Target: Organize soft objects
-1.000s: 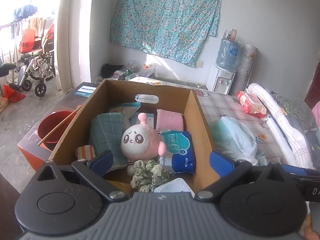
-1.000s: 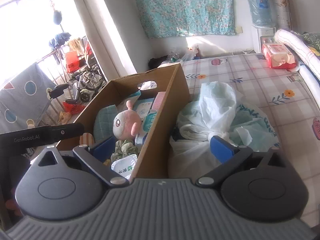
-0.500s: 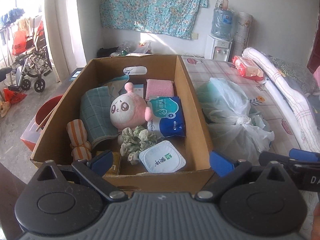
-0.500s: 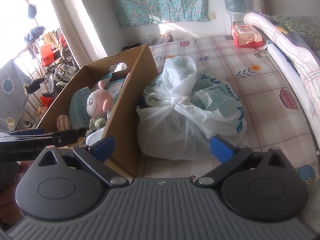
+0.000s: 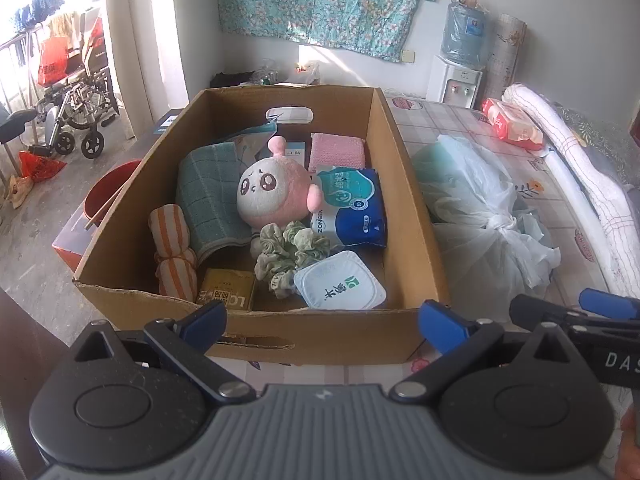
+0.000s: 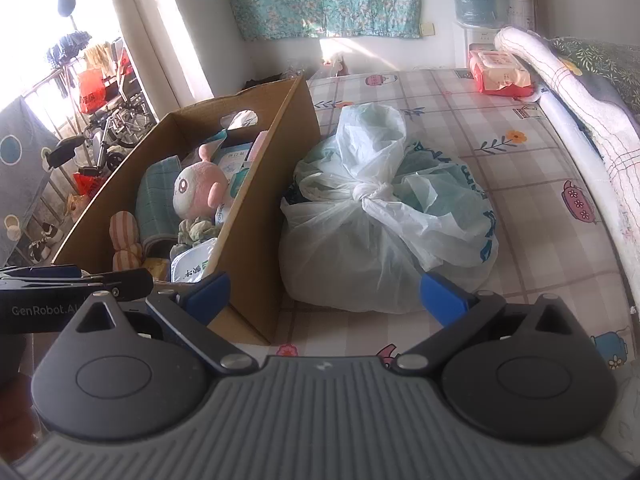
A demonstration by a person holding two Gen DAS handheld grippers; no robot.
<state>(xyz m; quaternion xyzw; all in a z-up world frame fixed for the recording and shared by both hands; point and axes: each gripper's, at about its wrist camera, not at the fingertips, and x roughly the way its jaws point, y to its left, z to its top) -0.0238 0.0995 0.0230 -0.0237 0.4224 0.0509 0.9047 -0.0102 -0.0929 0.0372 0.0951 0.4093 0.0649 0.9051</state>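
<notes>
A cardboard box (image 5: 404, 184) (image 6: 276, 184) stands on the bed. Inside lie a pink plush toy (image 5: 272, 196) (image 6: 198, 186), a teal checked towel (image 5: 208, 196), an orange striped roll (image 5: 173, 244), a green scrunchie (image 5: 292, 250), a blue tissue pack (image 5: 354, 208), a pink cloth (image 5: 338, 150) and a white wipes pack (image 5: 340, 284). My left gripper (image 5: 322, 322) is open with nothing in it, held back from the box's near wall. My right gripper (image 6: 324, 294) is open and holds nothing, in front of a knotted white plastic bag (image 6: 380, 224) (image 5: 488, 216) beside the box.
A red wipes pack (image 6: 500, 72) and a rolled blanket (image 6: 560, 88) lie along the bed's far and right side. A water dispenser (image 5: 460, 64) stands by the wall. A red bucket (image 5: 108, 192) and a wheelchair (image 5: 76, 116) are on the floor to the left.
Both grippers have pulled back and up from the box. The left view went from inside the box to showing its whole near wall; the right view swung toward the plastic bag.
</notes>
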